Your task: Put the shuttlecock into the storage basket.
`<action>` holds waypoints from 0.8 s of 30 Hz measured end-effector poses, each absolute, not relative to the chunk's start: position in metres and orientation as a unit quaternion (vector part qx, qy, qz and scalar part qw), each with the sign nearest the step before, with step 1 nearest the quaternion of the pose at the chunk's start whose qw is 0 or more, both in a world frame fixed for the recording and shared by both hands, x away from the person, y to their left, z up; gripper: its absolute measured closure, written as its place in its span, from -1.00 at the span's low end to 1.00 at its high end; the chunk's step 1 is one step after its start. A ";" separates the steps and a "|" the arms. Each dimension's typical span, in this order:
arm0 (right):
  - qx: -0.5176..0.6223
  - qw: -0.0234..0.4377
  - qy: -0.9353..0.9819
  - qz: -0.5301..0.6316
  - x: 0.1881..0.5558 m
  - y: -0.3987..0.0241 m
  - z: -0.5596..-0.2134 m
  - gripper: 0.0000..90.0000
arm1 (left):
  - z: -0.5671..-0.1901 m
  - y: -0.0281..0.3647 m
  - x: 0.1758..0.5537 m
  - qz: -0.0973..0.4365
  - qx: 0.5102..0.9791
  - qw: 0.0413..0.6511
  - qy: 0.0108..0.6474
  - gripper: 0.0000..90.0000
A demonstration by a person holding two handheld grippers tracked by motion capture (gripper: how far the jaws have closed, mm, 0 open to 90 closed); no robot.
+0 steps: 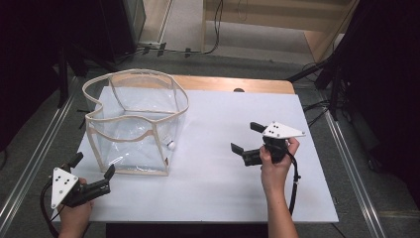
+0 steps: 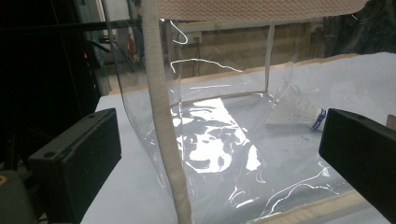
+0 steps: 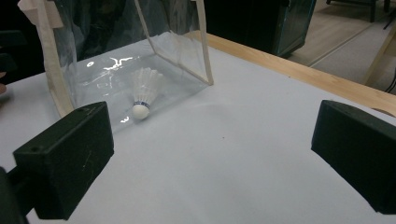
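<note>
A clear plastic bag [image 1: 136, 124] with cream fabric trim stands open-topped on the white tabletop [image 1: 223, 188], toward its 10 o'clock corner. Inside it, on the bag's floor near the lower right corner, lies a shuttlecock [image 3: 142, 91], on its side with the cork end against the clear wall facing the right claw.

The left claw [image 1: 91, 168] sits at the tabletop's 7 o'clock, jaws spread and holding nothing; the bag's near trimmed corner edge [image 2: 163, 126] rises just ahead, at its 12 o'clock, between the jaws but not touched. The right claw [image 1: 243, 136] rests near 3 o'clock, well apart from the bag, also spread and empty, aimed at the bag's right wall.

The left claw is the nearer one, so it looks best placed to pinch that trim first.
</note>
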State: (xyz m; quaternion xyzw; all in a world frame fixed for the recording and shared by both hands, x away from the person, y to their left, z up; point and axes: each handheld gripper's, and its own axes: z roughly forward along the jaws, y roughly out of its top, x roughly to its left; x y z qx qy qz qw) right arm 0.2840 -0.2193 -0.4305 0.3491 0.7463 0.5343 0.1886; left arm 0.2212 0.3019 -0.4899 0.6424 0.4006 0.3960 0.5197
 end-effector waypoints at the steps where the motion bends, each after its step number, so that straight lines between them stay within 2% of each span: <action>1: 0.351 0.190 0.745 0.534 0.283 -0.220 -0.431 -1.00 | -0.490 0.302 0.221 0.396 0.642 0.520 0.401 -1.00; 24: 0.378 0.197 0.735 0.527 0.264 -0.252 -0.450 -1.00 | -0.490 0.302 0.221 0.396 0.642 0.520 0.401 -1.00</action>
